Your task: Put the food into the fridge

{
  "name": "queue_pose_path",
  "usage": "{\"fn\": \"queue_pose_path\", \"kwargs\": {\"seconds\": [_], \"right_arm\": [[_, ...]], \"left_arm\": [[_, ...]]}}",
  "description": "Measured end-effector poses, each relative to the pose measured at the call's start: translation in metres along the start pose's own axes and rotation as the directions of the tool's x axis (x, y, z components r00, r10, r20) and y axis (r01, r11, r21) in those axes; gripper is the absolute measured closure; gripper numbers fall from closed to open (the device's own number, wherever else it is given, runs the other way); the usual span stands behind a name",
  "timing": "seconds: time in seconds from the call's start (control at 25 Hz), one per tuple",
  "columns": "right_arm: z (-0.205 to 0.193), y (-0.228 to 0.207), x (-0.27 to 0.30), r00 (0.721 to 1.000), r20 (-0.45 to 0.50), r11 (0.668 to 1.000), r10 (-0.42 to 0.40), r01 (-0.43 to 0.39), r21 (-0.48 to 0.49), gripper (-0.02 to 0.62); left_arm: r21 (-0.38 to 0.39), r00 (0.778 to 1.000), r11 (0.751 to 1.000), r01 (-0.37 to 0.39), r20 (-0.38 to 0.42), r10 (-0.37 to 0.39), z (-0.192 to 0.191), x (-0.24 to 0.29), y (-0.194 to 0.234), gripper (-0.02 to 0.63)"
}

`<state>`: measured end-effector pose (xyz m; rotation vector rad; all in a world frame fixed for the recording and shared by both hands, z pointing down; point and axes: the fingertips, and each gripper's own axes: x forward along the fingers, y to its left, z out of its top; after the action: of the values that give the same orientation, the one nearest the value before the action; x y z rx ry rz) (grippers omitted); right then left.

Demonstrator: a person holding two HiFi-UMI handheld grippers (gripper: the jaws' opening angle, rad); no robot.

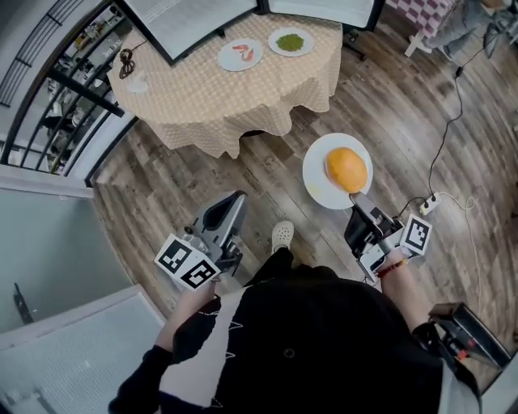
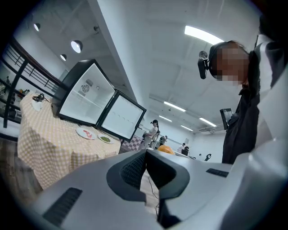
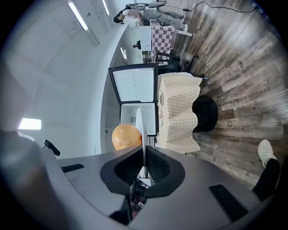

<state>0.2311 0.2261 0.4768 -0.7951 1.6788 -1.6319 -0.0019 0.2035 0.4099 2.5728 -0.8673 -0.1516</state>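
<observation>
Right claw pinches thin round white plate bearing smooth orange fruit.

I can't identify the red bits or the green heap on the table (both too small); the fridge runs off the top edge.

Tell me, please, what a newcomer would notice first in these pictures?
The round orange food on a white plate stands out, held over the wooden floor with the right gripper shut on the plate's rim. Beyond it, a table in a checked cloth bears a plate of red food, a plate of green food and an open fridge.
</observation>
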Motion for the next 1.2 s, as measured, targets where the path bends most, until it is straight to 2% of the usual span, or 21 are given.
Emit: {"fn": "queue_pose_path", "kwargs": {"seconds": [0.12, 0.24, 0.4, 0.52, 0.68, 0.92, 1.08, 1.2], "right_arm": [[0.020, 0.009, 0.054, 1.000, 0.011, 1.000, 0.027, -0.027, 0.005, 0.571], [0.037, 0.011, 0.092, 1.000, 0.023, 1.000, 0.017, -0.017, 0.009, 0.571], [0.049, 0.012, 0.128, 0.999, 0.038, 1.000, 0.012, -0.013, 0.024, 0.571], [0.049, 0.017, 0.148, 0.999, 0.036, 0.999, 0.023, -0.024, 0.028, 0.571], [0.047, 0.018, 0.157, 0.999, 0.036, 1.000, 0.010, -0.011, 0.027, 0.571], [0.063, 0.016, 0.154, 0.994, 0.109, 0.999, -0.017, 0.012, 0.042, 0.571], [0.064, 0.020, 0.159, 0.994, 0.106, 1.000, -0.021, 0.018, 0.021, 0.571], [0.061, 0.023, 0.162, 0.995, 0.099, 1.000, -0.022, 0.020, 0.020, 0.571]], "left_arm": [[0.008, 1.000, 1.000, 0.005, -0.006, -0.005, 0.025, 0.027, 0.043, 0.594], [0.008, 1.000, 1.000, -0.012, -0.016, 0.012, 0.043, 0.048, 0.076, 0.594], [0.032, 0.999, 0.999, -0.021, -0.037, 0.022, 0.055, 0.063, 0.101, 0.594], [0.041, 0.999, 0.999, 0.006, -0.046, -0.004, 0.059, 0.068, 0.110, 0.594], [-0.040, 1.000, 0.999, 0.021, -0.006, -0.021, 0.063, 0.068, 0.123, 0.594], [-0.042, 1.000, 0.999, -0.020, -0.018, 0.019, 0.064, 0.068, 0.145, 0.594], [-0.030, 1.000, 0.999, 0.019, -0.024, -0.019, 0.068, 0.072, 0.146, 0.594], [-0.017, 0.999, 0.998, 0.053, 0.002, -0.053, 0.077, 0.074, 0.140, 0.594]]}}
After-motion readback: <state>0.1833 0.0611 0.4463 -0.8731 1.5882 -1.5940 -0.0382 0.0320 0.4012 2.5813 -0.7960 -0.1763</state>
